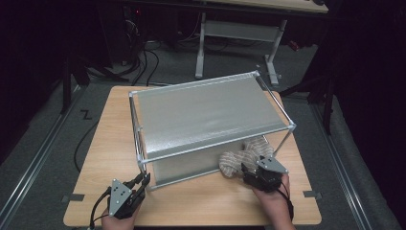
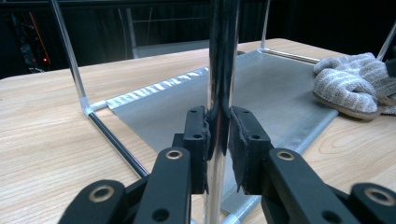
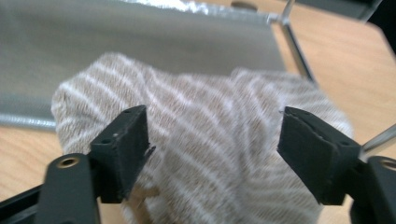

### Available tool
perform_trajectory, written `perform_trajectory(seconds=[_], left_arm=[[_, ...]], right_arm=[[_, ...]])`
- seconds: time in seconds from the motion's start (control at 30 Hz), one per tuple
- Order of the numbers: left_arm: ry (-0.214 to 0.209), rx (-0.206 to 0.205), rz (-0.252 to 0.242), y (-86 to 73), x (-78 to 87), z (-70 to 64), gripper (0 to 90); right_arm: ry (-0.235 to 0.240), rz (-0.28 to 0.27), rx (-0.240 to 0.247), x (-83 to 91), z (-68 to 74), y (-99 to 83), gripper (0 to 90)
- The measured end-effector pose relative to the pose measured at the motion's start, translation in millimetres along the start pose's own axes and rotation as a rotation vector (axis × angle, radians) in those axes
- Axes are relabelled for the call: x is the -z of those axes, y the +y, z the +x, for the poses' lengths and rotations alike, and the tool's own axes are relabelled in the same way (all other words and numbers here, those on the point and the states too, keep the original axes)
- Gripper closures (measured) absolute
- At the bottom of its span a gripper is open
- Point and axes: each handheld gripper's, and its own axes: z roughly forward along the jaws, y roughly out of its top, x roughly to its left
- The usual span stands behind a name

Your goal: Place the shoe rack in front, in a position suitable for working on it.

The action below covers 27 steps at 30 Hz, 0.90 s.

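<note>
- While the left claw (image 2: pixel 217 140) pinches the upright corner post (image 2: pixel 219 70) of a metal-tube rack (image 1: pixel 143 160), the right claw (image 3: pixel 215 154) stands spread wide around a bundle of striped cloth (image 3: pixel 219 140).
- From the high view, the left claw (image 1: pixel 139 184) sits at the near left corner of the rack, where the post meets the bench (image 1: pixel 201 206); a hand (image 1: pixel 117 223) grips it from the bottom edge.
- Both black pads (image 2: pixel 243 140) of the left claw press against the shiny post, one on each side.
- Grey sheets (image 1: pixel 206 115) stretch across the rack's top and over its bottom frame.
- At the near right corner, the beige-and-white cloth (image 1: pixel 244 155) lies on the bench, partly under the rack's top sheet and partly over the edge of the bottom sheet.
- Just beside the cloth on its near side, the right claw (image 1: pixel 246 170) points at it, held by the other hand (image 1: pixel 273 199).
- Seen from the right gripper view, the two pads (image 3: pixel 123 144) flank the cloth with clear gaps, not squeezing it.
</note>
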Motion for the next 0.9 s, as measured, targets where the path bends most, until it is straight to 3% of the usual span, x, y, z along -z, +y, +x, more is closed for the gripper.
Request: perform_trajectory(seconds=[0.07, 0.17, 0.27, 0.37, 0.43, 0.53, 0.67, 0.8, 0.9], left_arm=[[-0.001, 0.001, 0.0, -0.3, -0.4, 0.0, 76.8], [0.0, 0.0, 0.001, -0.3, -0.3, -0.1, 76.7], [-0.001, 0.001, 0.001, -0.6, -0.1, 0.1, 76.7], [-0.001, 0.001, 0.001, -0.6, 0.2, 0.0, 76.7], [-0.002, 0.002, 0.002, -0.6, 0.3, 0.0, 76.7], [-0.003, 0.006, 0.003, -0.4, 0.1, -0.2, 76.5], [-0.005, 0.01, 0.002, -0.3, -0.2, -0.2, 76.1], [-0.017, 0.008, 0.002, -0.1, -0.9, -1.4, 77.2], [-0.029, -0.009, 0.002, -0.1, -1.7, -5.3, 77.5]], right_arm=[[-0.005, 0.015, 0.008, -6.9, -5.1, 4.2, 16.7], [-0.002, 0.054, -0.023, -22.5, -14.8, 6.1, 15.1], [0.039, 0.147, -0.045, -40.2, -15.4, -0.5, 12.6], [0.064, 0.224, -0.06, -46.0, -11.3, -9.6, 12.6], [0.127, 0.252, -0.079, -44.6, -10.5, -13.3, 13.0], [0.153, 0.257, -0.082, -42.9, -9.8, -14.2, 22.6], [0.203, 0.217, -0.048, -36.8, -2.5, -14.9, 54.6], [0.217, 0.195, -0.043, -31.6, 0.6, -16.9, 64.2], [0.183, 0.137, -0.041, -21.5, 0.0, -16.7, 65.2]])
